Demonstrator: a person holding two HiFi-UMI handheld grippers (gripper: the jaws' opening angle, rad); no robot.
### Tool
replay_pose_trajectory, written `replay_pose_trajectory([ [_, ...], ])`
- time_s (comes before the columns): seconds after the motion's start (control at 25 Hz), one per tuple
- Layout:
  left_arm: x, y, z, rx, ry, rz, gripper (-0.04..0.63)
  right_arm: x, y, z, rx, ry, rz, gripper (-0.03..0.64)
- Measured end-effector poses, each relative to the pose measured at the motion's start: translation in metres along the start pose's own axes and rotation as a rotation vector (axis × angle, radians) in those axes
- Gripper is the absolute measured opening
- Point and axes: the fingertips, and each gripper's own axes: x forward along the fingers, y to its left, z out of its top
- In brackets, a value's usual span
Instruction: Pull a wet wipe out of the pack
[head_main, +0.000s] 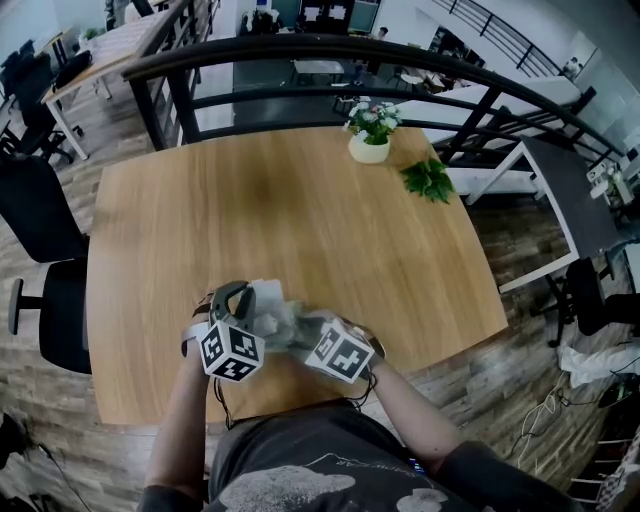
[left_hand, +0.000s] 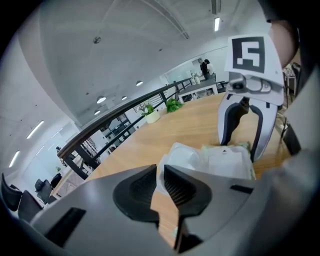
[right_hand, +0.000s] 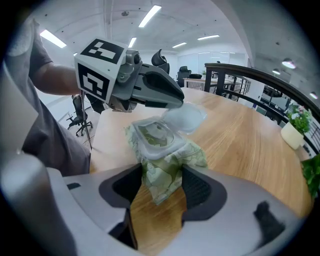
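Note:
A green wet wipe pack (head_main: 280, 318) hangs just above the wooden table (head_main: 300, 210) near its front edge, between my two grippers. My right gripper (right_hand: 161, 181) is shut on the pack's (right_hand: 167, 157) near end. The pack's translucent flip lid (right_hand: 186, 119) stands open and shows the oval opening. My left gripper (right_hand: 177, 101) reaches in from the left with its tips at the lid's edge. In the left gripper view its jaws (left_hand: 161, 169) stand a narrow slit apart, with the white lid (left_hand: 187, 156) just at the tips. The right gripper (left_hand: 241, 146) shows beyond.
A white pot of flowers (head_main: 369, 135) and a green sprig (head_main: 428, 180) stand at the table's far right. A black railing (head_main: 300, 58) curves behind the table. Black office chairs (head_main: 45, 290) stand at the left. The person's torso is close behind the grippers.

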Motion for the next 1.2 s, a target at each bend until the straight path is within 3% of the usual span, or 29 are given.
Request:
replay_pose_trajectory([
  [0.16,0.006,0.001,-0.017,-0.01,0.055,-0.026,0.049,0.001,0.0,0.0,-0.001,0.004,0.005,0.261],
  [0.4,-0.013,0.006,-0.005,-0.041,-0.002,0.013,0.052,0.001,0.0,-0.001,0.003,0.011,0.006,0.261],
  [0.6,-0.032,0.009,-0.002,-0.128,-0.028,0.045,0.052,0.002,-0.001,0.0,0.002,0.007,0.0,0.261],
  [0.76,-0.051,-0.005,0.001,-0.193,-0.058,0.008,0.052,0.0,0.001,0.0,0.01,0.002,-0.009,0.261],
  [0.92,-0.06,-0.032,0.006,-0.204,-0.084,-0.074,0.161,0.002,0.0,-0.001,0.003,-0.011,-0.02,0.261],
  [1.2,-0.06,-0.06,0.013,-0.18,-0.079,-0.121,0.25,0.0,-0.002,-0.002,0.0,-0.018,-0.028,0.261],
])
